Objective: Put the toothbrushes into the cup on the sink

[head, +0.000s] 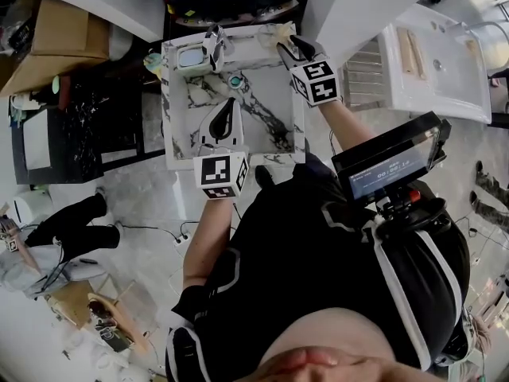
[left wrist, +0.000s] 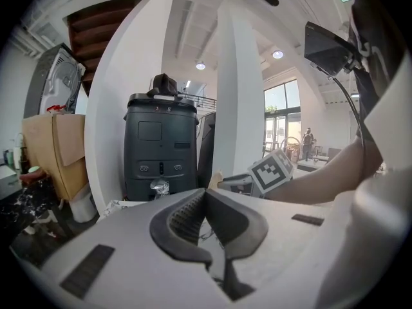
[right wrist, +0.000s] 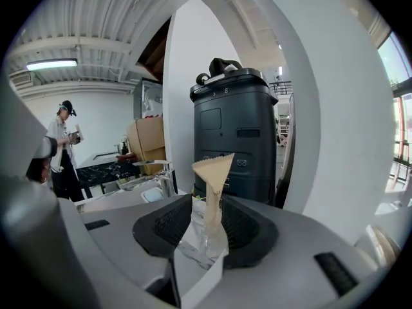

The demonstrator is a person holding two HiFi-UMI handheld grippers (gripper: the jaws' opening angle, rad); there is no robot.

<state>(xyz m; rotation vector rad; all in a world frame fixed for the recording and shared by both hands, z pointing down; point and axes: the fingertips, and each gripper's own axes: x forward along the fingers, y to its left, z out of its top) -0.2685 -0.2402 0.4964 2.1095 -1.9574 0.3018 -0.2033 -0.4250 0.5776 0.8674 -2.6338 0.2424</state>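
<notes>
From the head view, a marble sink (head: 179,126) lies below me. A white cup (head: 191,56) stands at its back left, beside the faucet (head: 213,46). My right gripper (head: 288,44) is over the sink's back right corner, apart from the cup. In the right gripper view its jaws (right wrist: 207,206) stand open, and a wrapped toothbrush (right wrist: 209,192) in tan paper and clear plastic stands upright between the pads. The cup (right wrist: 154,195) shows left of it. My left gripper (head: 223,116) hovers over the basin, shut (left wrist: 206,195) with nothing in it.
A dark bin-like machine (right wrist: 235,134) stands behind the sink between white pillars (left wrist: 241,108). A person (right wrist: 64,147) stands at the far left by a black counter. A cardboard box (head: 56,38) lies left of the sink, and a second white basin (head: 437,62) is to the right.
</notes>
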